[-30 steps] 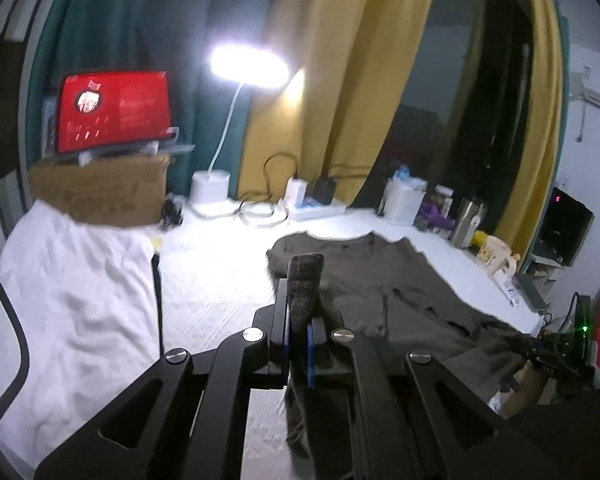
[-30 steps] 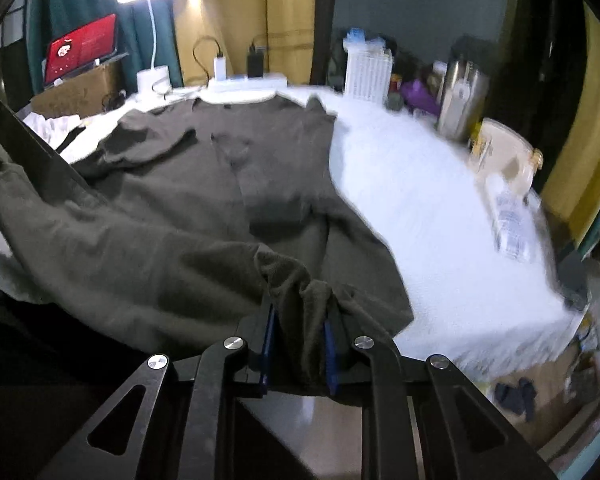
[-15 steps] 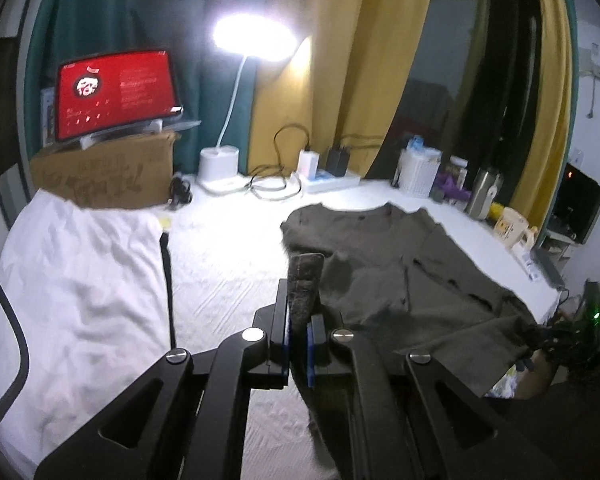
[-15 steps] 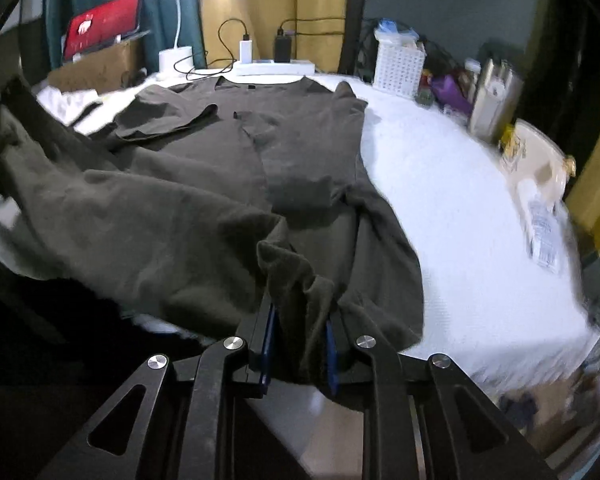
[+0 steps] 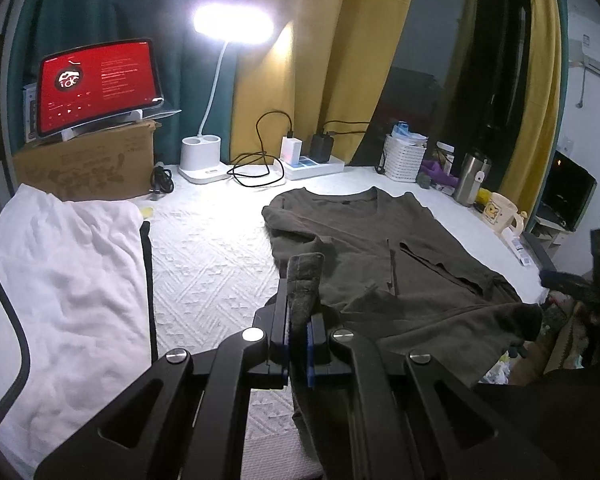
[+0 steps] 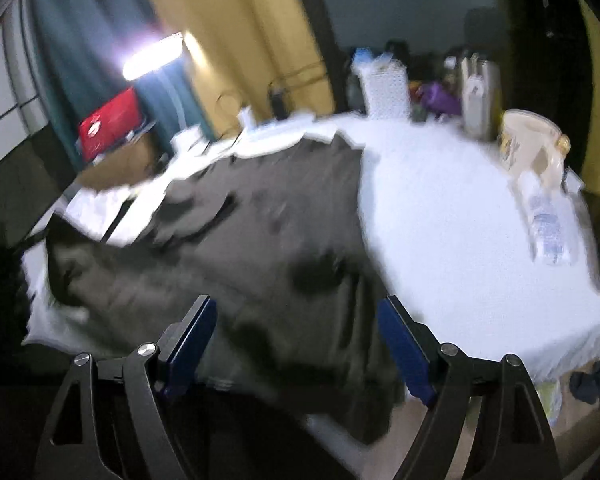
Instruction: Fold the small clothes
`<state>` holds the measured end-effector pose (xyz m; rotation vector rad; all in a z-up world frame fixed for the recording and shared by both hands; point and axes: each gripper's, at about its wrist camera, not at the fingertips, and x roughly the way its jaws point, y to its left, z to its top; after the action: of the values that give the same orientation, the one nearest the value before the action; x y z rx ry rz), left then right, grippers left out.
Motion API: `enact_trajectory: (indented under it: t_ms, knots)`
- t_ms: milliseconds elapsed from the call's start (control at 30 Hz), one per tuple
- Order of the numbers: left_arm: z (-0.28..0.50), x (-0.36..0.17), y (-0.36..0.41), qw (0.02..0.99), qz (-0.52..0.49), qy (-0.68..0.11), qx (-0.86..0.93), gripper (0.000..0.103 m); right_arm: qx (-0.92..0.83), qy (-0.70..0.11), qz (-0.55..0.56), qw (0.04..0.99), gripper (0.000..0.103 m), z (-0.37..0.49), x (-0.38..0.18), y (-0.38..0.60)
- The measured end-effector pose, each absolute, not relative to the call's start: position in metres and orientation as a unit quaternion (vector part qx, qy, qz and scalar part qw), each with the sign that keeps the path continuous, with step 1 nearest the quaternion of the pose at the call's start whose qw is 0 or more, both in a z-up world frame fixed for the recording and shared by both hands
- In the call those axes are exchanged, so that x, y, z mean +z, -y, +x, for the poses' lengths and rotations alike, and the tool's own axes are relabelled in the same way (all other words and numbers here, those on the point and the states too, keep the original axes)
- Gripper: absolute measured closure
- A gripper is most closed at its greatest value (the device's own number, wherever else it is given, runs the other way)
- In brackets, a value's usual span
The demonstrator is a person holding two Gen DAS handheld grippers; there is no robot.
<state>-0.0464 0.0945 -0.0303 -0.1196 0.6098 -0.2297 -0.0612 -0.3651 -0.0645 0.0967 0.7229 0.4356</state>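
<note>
Both grippers matter: keep the left gripper (image 5: pixel 298 350) clamped on the hem of the dark olive shirt (image 5: pixel 380 256), which lies spread on the white bedspread (image 5: pixel 204 256). Jaws of the right gripper (image 6: pixel 296 344) have just been opening, nothing pinched between them; lift it clear before the cloth snags.
</note>
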Motion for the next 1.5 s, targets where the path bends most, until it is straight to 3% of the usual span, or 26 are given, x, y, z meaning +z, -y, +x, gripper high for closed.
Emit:
enact_trajectory:
  t_ms: [67, 133, 200, 600, 733, 833, 1500]
  knots:
    - [-0.045, -0.03, -0.093, 0.945, -0.059, -0.299, -0.117, 0.099, 0.199, -0.362, 0.031, 0.91, 0.02, -0.043, -0.07, 0.357]
    - [-0.044, -0.031, -0.09, 0.945, -0.057, -0.298, -0.123, 0.099, 0.202, -0.389, 0.004, 0.899, 0.036, -0.03, -0.085, 0.345]
    - [-0.043, -0.033, -0.088, 0.944, -0.055, -0.299, -0.127, 0.099, 0.198, -0.418, -0.044, 0.885, 0.044, -0.024, -0.103, 0.331]
    - [-0.04, -0.048, -0.084, 0.936, -0.045, -0.321, -0.137, 0.099, 0.216, -0.442, -0.103, 0.864, 0.048, -0.043, -0.126, 0.306]
    - [-0.041, -0.049, -0.084, 0.936, -0.042, -0.322, -0.133, 0.099, 0.221, -0.437, -0.112, 0.865, 0.085, -0.046, -0.123, 0.302]
    - [-0.046, -0.042, -0.083, 0.943, -0.035, -0.304, -0.131, 0.099, 0.226, -0.437, -0.097, 0.865, 0.098, -0.044, -0.121, 0.306]
    - [-0.049, 0.019, -0.079, 0.976, -0.013, -0.195, -0.1, 0.099, 0.171, -0.304, -0.065, 0.935, 0.101, -0.026, -0.035, 0.335]
